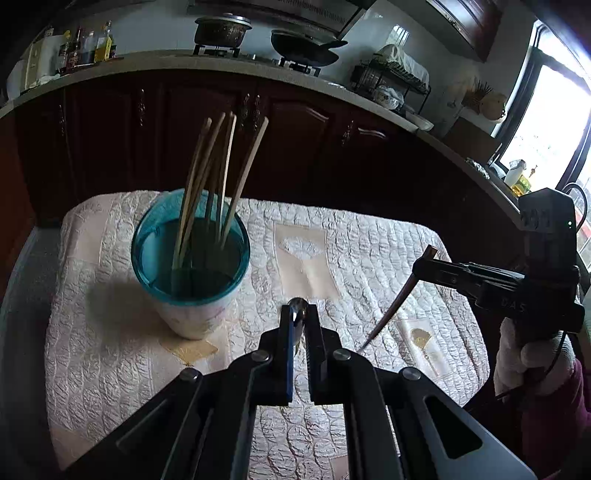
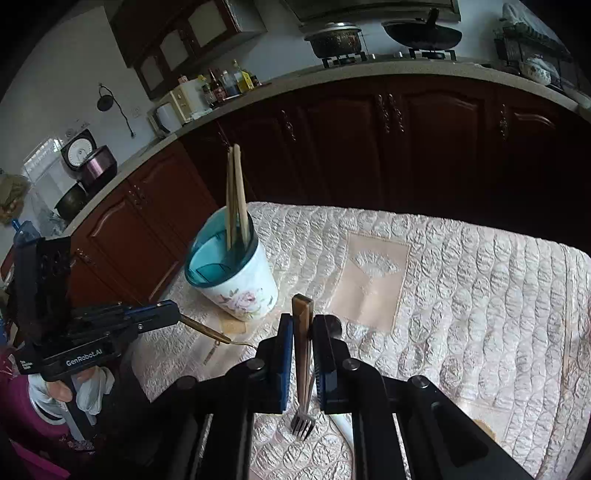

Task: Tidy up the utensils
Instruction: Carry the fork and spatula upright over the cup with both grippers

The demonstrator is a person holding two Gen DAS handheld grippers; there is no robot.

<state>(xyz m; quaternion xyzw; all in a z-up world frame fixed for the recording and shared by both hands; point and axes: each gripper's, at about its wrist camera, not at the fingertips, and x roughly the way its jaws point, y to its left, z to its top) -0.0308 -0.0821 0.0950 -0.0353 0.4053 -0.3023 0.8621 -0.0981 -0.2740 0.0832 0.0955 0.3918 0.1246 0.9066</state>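
A white floral cup with a teal rim (image 1: 190, 254) (image 2: 236, 280) stands on the quilted cloth of the table (image 1: 369, 240) (image 2: 480, 295). Several wooden chopsticks (image 1: 218, 173) (image 2: 236, 192) stand in it. My left gripper (image 1: 298, 314) (image 2: 173, 314) is shut on a shiny metal utensil that looks like a spoon (image 1: 297, 306) (image 2: 210, 330), in front of the cup and above the cloth. To its right, my right gripper (image 2: 303, 321) (image 1: 421, 264) is shut on a fork's brown handle (image 2: 303, 332) (image 1: 391, 306). The fork's tines (image 2: 303, 424) hang down above the cloth.
Dark wooden cabinets (image 1: 295, 140) under a pale counter run close behind the table. A pot (image 1: 221, 31), a wok (image 1: 304, 48), bottles (image 1: 88, 48) and a dish rack (image 1: 391, 81) stand on the counter. A white curved object (image 2: 341, 424) lies under my right gripper.
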